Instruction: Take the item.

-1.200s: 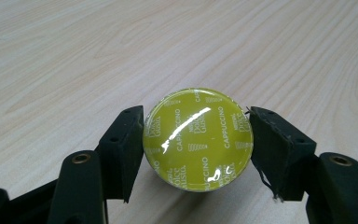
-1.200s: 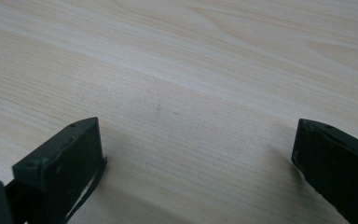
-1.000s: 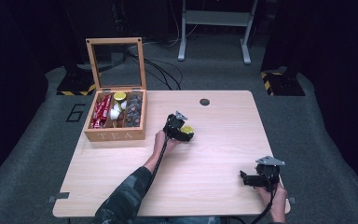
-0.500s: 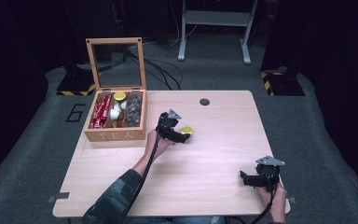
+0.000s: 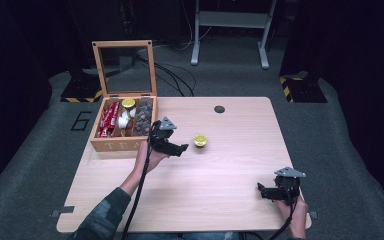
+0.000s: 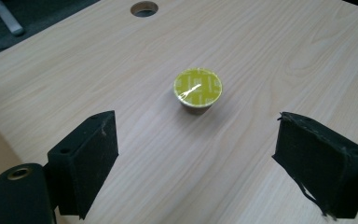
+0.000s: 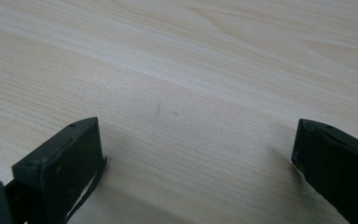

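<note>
A small yellow-lidded capsule stands alone on the wooden table, right of the tea box. My left gripper hovers a little to the capsule's left and above the table, pointing at it. Its jaws have just been opening and stand wide apart, with nothing between them; the capsule lies ahead of the pads. My right gripper rests low at the table's near right corner, open over bare wood.
An open wooden tea box with a raised glass lid stands at the table's left, holding red packets, a yellow capsule and dark items. A round cable hole sits near the far edge.
My left gripper has let go of the yellow capsule, opened, and drawn back left and upward towards the box. The capsule stays on the table. The right gripper has not moved.
</note>
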{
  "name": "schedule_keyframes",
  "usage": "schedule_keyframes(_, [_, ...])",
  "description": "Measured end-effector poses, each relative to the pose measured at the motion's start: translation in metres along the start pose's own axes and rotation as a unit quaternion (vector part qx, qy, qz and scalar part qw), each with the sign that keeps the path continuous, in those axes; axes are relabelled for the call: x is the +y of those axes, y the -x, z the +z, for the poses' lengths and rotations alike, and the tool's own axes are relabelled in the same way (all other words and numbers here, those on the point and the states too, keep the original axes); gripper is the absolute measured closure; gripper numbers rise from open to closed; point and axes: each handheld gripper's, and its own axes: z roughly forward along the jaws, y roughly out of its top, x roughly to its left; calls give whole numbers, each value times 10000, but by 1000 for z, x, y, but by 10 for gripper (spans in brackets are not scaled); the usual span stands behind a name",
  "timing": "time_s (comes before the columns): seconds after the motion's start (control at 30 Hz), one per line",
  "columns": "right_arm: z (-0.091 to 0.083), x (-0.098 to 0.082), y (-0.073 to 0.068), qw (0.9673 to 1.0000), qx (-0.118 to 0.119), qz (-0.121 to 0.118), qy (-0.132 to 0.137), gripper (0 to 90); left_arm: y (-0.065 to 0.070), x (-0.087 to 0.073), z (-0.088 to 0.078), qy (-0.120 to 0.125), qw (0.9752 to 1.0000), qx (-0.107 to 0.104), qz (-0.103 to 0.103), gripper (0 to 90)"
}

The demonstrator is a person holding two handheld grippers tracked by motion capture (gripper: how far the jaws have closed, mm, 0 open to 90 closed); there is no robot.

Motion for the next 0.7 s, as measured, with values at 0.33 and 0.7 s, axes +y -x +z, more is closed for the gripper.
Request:
schedule_keyframes(0.33, [0, 0, 0, 10000, -7, 33, 3, 9, -9, -35, -45, 131, 9997, 202, -63, 117])
schedule_keyframes(0.7, [0, 0, 0, 10000, -16, 47, -10, 9, -24, -92, -89, 101, 9977, 644, -203, 115])
